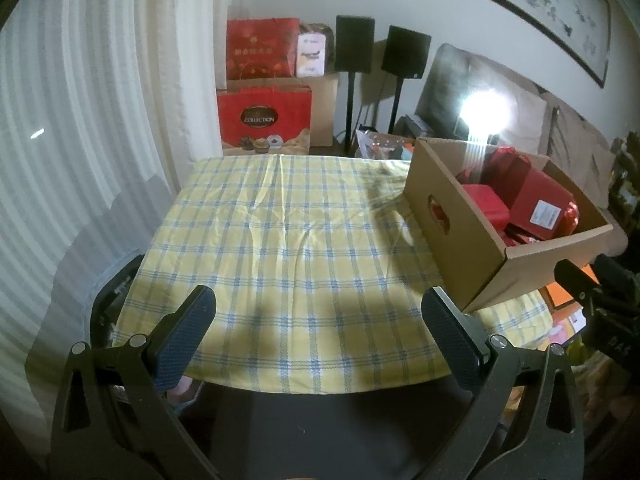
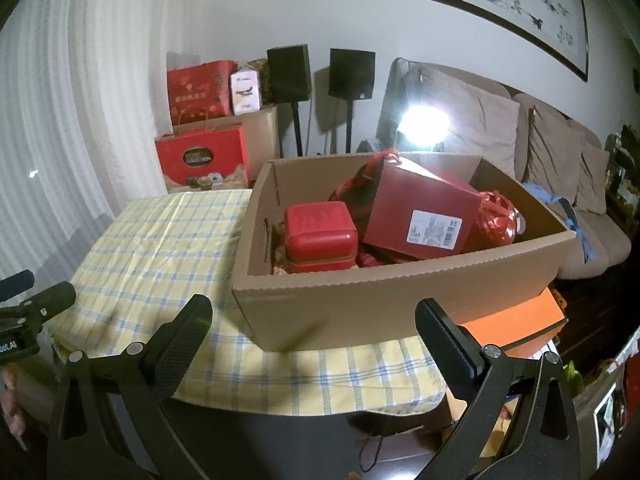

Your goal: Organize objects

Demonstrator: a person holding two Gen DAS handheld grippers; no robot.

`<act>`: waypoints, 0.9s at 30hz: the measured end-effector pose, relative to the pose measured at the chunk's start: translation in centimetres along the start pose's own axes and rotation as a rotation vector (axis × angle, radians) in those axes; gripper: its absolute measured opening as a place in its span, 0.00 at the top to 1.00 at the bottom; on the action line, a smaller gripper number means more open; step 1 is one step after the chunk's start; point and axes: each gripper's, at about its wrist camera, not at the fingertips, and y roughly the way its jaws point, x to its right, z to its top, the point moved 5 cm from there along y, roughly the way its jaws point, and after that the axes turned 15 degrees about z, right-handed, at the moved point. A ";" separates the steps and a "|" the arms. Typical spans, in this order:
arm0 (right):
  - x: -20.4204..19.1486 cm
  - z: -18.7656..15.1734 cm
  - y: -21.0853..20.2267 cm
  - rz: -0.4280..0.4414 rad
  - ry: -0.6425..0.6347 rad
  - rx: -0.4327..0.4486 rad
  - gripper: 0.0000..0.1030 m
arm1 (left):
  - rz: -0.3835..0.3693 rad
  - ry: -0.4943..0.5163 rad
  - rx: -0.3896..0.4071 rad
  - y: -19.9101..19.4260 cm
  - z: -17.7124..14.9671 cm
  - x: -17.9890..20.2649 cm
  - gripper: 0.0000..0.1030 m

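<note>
A brown cardboard box (image 2: 360,312) stands on the right of a table with a yellow checked cloth (image 1: 288,232). In the box lie a small red lidded case (image 2: 320,232), a larger red box with a white label (image 2: 420,212) and a red shiny bag (image 2: 496,220). The box also shows in the left wrist view (image 1: 464,248). My left gripper (image 1: 320,320) is open and empty above the table's near edge. My right gripper (image 2: 316,328) is open and empty in front of the box's near wall.
Red gift bags (image 1: 264,120) and a cardboard carton stand on the floor behind the table, next to two black speakers on stands (image 1: 356,44). A beige sofa (image 2: 560,152) is at the right. An orange box (image 2: 520,324) sits beside the table. A bright lamp (image 2: 424,124) glares.
</note>
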 end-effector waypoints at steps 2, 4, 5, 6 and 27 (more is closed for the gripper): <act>0.0 0.0 0.0 -0.001 -0.001 0.000 0.01 | -0.002 0.000 0.000 0.0 0.0 0.0 0.00; 0.1 0.0 0.0 -0.001 -0.001 0.000 0.01 | -0.004 0.000 0.000 -0.1 0.0 0.0 0.00; 0.1 0.0 0.0 -0.002 -0.001 0.000 0.01 | -0.004 0.000 0.000 0.0 0.0 -0.1 0.00; 0.1 0.1 0.0 -0.002 -0.001 0.001 0.01 | -0.004 0.000 -0.001 0.0 0.0 -0.1 0.00; 0.5 0.0 -0.2 -0.011 0.020 -0.001 0.01 | -0.006 0.002 -0.009 0.1 -0.1 -0.2 0.00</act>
